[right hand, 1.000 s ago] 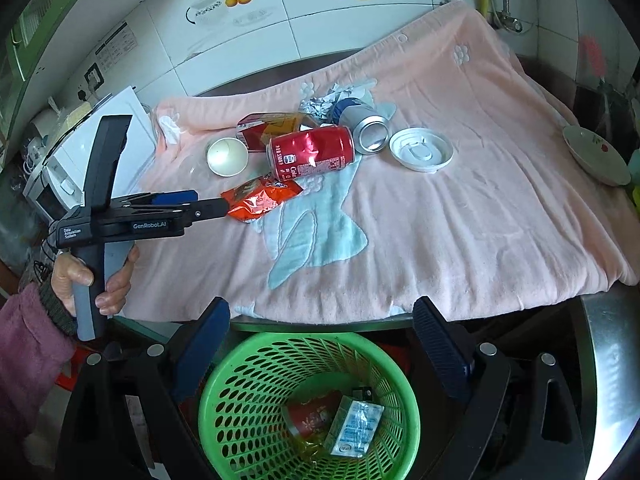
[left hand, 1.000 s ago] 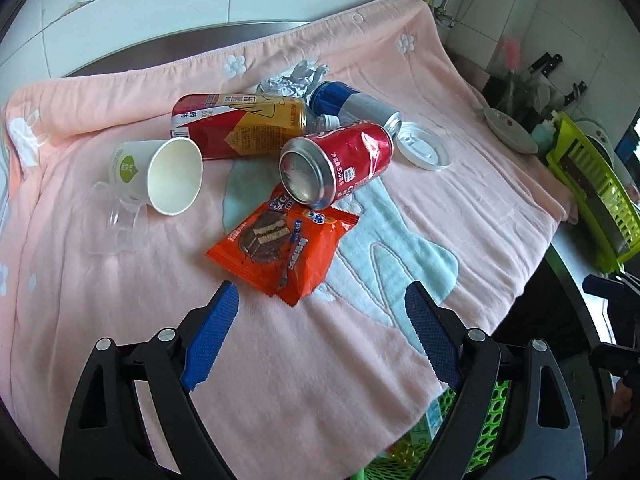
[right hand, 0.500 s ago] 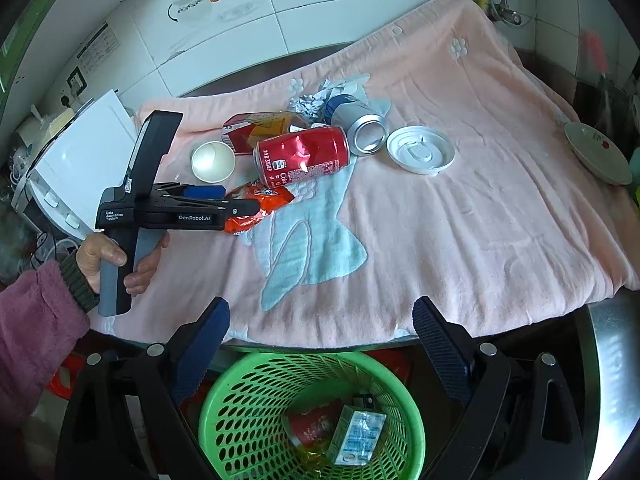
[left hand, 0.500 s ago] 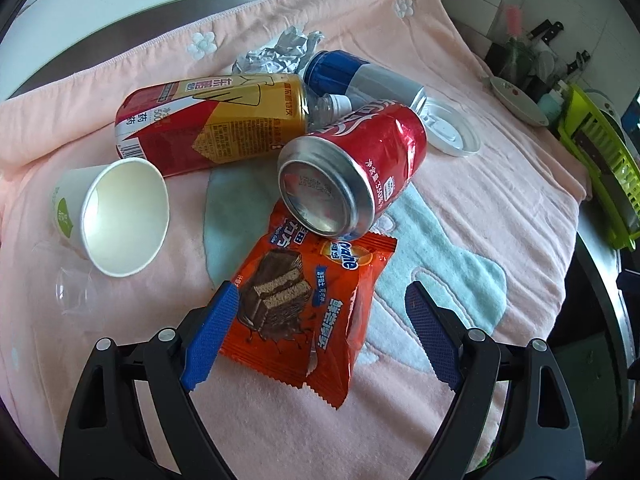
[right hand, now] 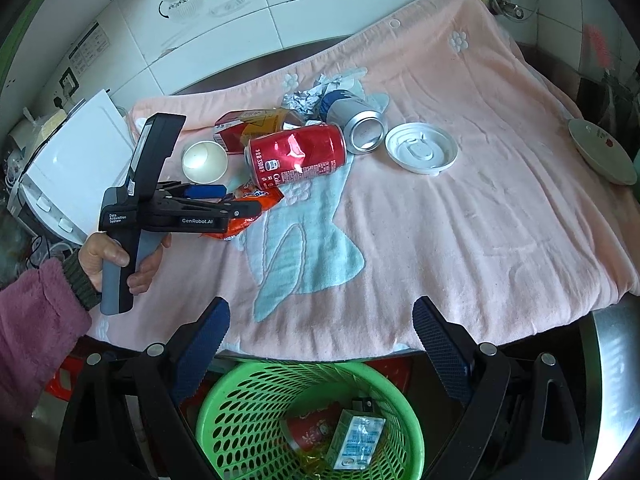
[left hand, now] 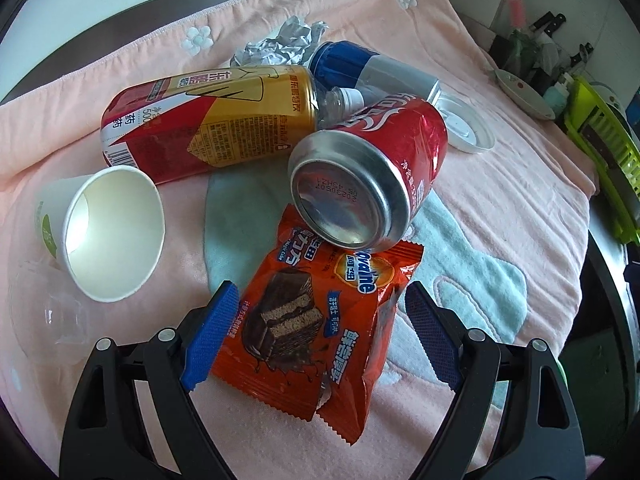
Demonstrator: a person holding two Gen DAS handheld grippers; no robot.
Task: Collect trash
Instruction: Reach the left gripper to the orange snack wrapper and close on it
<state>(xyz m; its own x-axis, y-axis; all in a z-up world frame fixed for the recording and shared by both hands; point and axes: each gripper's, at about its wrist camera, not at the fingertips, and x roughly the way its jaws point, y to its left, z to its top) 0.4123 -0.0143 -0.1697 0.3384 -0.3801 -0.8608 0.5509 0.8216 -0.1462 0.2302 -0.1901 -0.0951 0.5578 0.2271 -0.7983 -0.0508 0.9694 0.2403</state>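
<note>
An orange snack wrapper [left hand: 312, 320] lies on the pink towel [left hand: 500, 208], between the blue pads of my left gripper [left hand: 319, 292], which is open; the left pad is at the wrapper's edge, the right pad stands clear. A red can [left hand: 384, 168] rests on the wrapper's far end. Behind it lie a red-gold bottle [left hand: 216, 120], a blue-silver can [left hand: 368, 68], crumpled foil [left hand: 280, 44], a paper cup [left hand: 112, 232] and a white lid [left hand: 464, 124]. My right gripper [right hand: 320, 320] hangs open and empty over the green basket [right hand: 224, 400].
The basket holds a milk carton [right hand: 356, 436] and a red packet. A clear plastic cup [left hand: 44, 312] lies left of the paper cup. A dish [right hand: 600, 156] and a green rack [left hand: 600, 140] stand to the right, a white appliance [right hand: 72, 160] to the left.
My left gripper has moved forward and down over the towel, so the orange wrapper now lies between its fingers. The right gripper has shifted only slightly and stays open.
</note>
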